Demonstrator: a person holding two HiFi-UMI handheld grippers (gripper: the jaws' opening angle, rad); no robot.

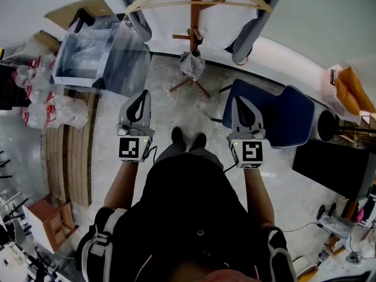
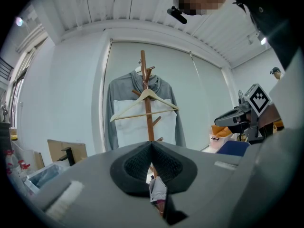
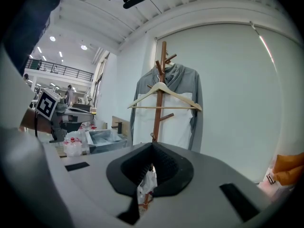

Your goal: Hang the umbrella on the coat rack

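The left gripper [image 1: 141, 97] and right gripper [image 1: 239, 102] are grey, black-padded inside — each bears a white cube [image 1: 133, 148] with black square markers. The person's top [image 1: 188, 198] is black.

Head looks down; gripper views roughly face rack [image 3: 162, 70]
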